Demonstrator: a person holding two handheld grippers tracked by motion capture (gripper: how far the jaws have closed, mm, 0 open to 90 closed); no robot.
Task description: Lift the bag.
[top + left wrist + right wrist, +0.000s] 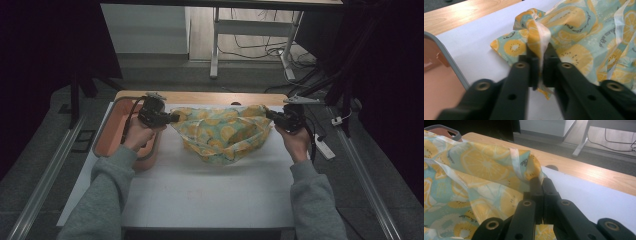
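Both grippers clamped on fruit-print cloth, held up between them.
Left gripper (172,118) and right gripper (270,115) jaws each pinch a cloth (222,132) corner; cloth sags onto white mat (200,190); orange bin (107,135) left, wooden table (200,97) edge beyond.

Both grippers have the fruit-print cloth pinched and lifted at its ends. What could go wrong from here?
1. The left gripper pinches only a thin bunched fold of the cloth, near its edge; it may slip out if pulled.
2. The right gripper likewise clamps just a corner, so tension could free it.
3. The cloth's middle sags onto the white table; it may drag. The orange bin sits close by the left hand.
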